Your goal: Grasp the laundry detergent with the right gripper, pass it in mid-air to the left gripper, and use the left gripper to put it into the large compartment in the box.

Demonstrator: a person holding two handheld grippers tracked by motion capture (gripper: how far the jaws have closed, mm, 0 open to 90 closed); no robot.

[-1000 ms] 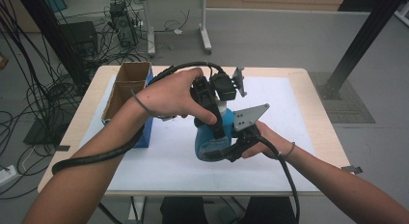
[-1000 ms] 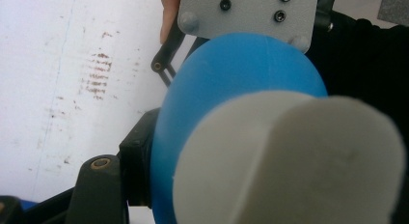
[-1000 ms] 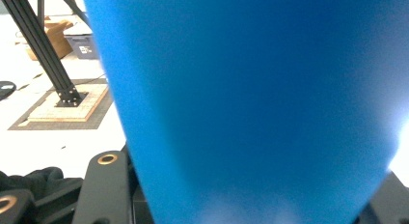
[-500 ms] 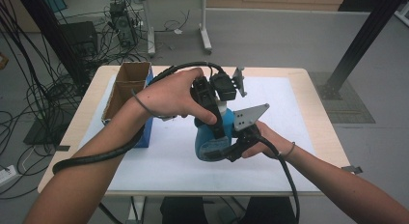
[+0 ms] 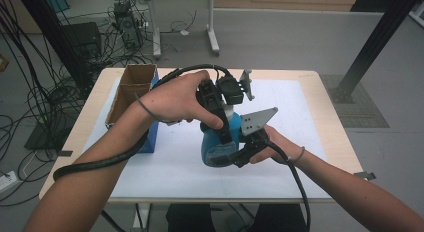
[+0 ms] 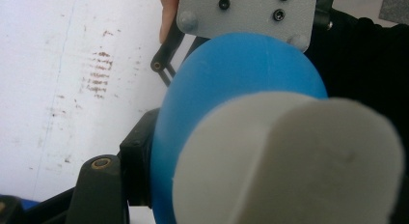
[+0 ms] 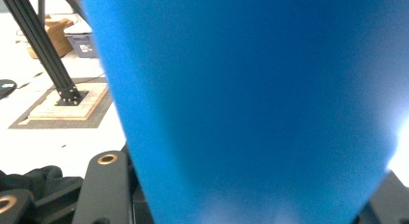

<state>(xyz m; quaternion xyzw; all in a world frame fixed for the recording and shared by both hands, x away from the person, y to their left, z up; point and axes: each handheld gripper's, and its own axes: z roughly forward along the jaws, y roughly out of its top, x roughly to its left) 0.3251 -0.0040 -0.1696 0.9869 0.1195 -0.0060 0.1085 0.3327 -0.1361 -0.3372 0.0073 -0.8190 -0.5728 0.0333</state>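
A blue bottle point(image 5: 216, 144) with a white cap point(image 6: 289, 161) stands tilted over the white sheet in the middle of the table. My left gripper point(image 5: 223, 133) comes down from above, and in the left gripper view its black jaws flank the cap and the bottle's shoulder point(image 6: 231, 84), shut on the cap. My right gripper point(image 5: 244, 151) reaches in from the right under its grey plate point(image 5: 257, 122) and is shut on the bottle's body point(image 7: 251, 103). Both hands hold still around the bottle.
A cardboard box point(image 5: 131, 89) sits on a blue box point(image 5: 152, 139) at the table's left edge. The white sheet point(image 5: 300, 107) covers most of the wooden table point(image 5: 330, 117). Cables litter the floor at the left, and a black post point(image 5: 375, 47) stands at the right.
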